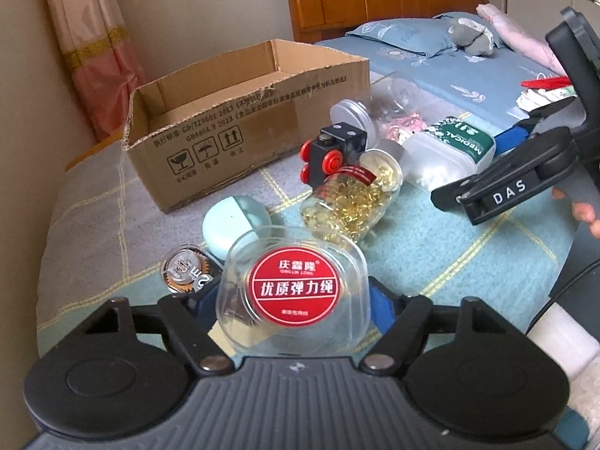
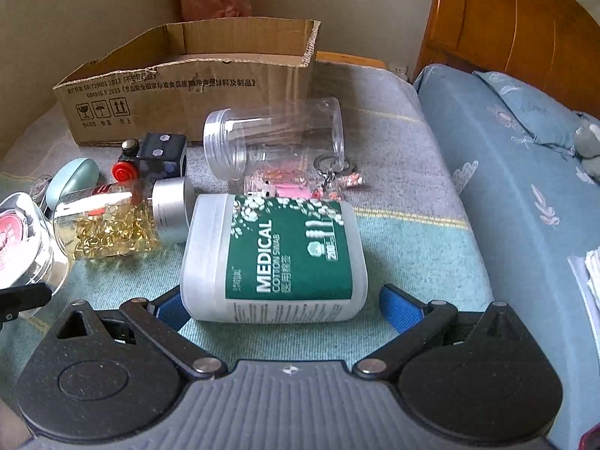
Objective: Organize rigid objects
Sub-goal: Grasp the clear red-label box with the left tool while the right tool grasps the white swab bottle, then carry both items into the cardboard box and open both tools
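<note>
The clear round plastic tub with the red elastic-cord label is being bracketed by the left gripper, whose blue-padded fingers are spread to either side of it; whether the pads are actually pressing on the wall cannot be told, since the tub hides them. On the other side, the frosted white cotton-swab box with the green MEDICAL label is lying flat on the teal checked blanket, and the right gripper is being held wide open around its near end, with the right finger's pad clearly off the plastic. Trouble is being invited by the crowding: the clear bottle of golden capsules with the silver cap is lying right against the swab box, so it could be nudged and set rolling if the box is dragged. The smooth, rounded tub could be squeezed out of a shallow grip. The soft bedding is giving little support, so anything pushed down could tilt. The open brown cardboard carton, judged the likely destination, is standing beyond the pile, and the black toy block with red wheels could be clipped on the way.
</note>
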A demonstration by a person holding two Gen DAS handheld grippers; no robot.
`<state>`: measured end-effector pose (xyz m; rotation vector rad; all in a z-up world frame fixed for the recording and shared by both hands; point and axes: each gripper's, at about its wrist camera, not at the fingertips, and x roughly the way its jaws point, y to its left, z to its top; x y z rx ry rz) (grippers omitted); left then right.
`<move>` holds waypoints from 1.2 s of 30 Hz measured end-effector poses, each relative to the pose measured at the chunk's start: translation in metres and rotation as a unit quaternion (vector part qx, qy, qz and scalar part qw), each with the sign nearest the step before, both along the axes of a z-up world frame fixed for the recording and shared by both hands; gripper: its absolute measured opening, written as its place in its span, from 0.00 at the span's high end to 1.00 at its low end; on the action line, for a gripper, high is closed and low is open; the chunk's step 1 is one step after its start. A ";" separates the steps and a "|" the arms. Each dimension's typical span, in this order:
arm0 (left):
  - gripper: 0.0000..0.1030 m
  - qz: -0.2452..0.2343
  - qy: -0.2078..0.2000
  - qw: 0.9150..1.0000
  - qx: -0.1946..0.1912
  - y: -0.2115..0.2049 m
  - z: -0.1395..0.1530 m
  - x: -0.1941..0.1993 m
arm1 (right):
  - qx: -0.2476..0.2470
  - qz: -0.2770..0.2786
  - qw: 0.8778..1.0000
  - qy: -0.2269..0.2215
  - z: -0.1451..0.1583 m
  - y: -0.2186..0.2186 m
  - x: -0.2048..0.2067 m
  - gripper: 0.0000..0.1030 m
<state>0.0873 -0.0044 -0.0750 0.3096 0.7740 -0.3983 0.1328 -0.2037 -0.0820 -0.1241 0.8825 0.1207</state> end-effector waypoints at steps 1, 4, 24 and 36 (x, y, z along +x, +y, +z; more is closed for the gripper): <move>0.27 0.000 0.001 1.000 -0.001 0.000 0.000 0.000 | -0.002 0.001 1.000 -0.002 0.001 0.001 0.000 0.00; 0.27 -0.001 0.002 1.000 0.001 0.000 -0.001 0.002 | 0.003 0.003 1.000 -0.007 0.006 0.002 0.001 0.00; 0.28 -0.005 0.021 1.000 -0.011 0.001 0.000 0.004 | -0.007 0.017 1.000 0.004 0.012 0.010 0.001 0.15; 0.28 0.003 0.058 0.998 -0.032 -0.005 -0.002 -0.004 | -0.001 0.023 0.999 0.029 0.017 0.012 -0.009 0.14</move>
